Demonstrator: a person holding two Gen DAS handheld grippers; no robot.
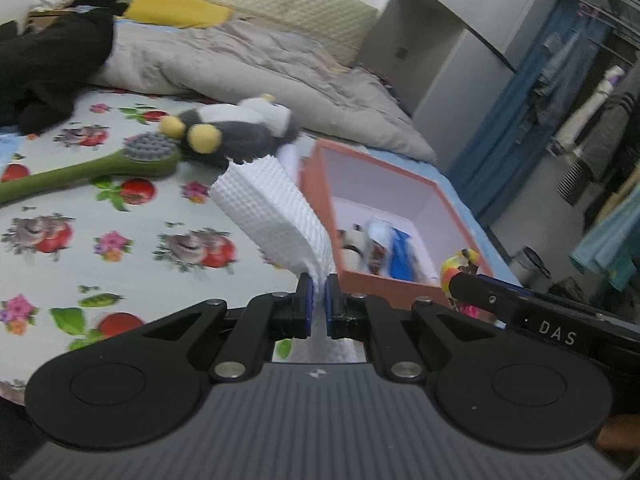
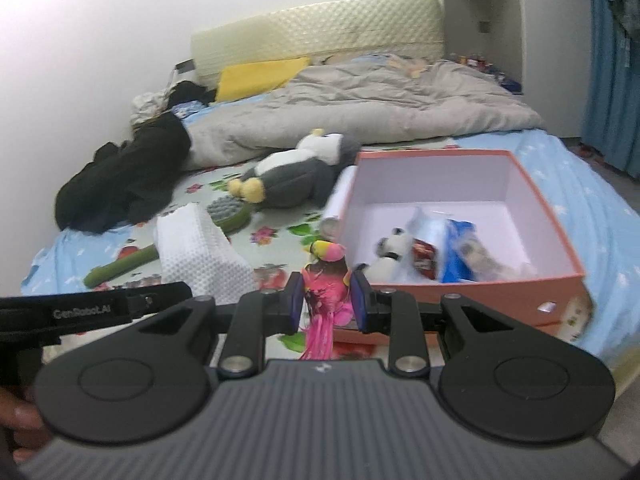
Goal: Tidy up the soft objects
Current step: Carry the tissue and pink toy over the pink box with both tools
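White cloth between left fingers, long axis up-left, away.

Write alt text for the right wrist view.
The right gripper is shut on a pink toy bird just in front of an open orange box on a bed. The box holds a small panda toy and packets; a white textured cloth, green brush and plush penguin sit left.

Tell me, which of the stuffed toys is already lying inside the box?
The small black-and-white panda plush, inside the orange box. The grey penguin plush lies on the bed; the pink parrot toy is held in jaws.
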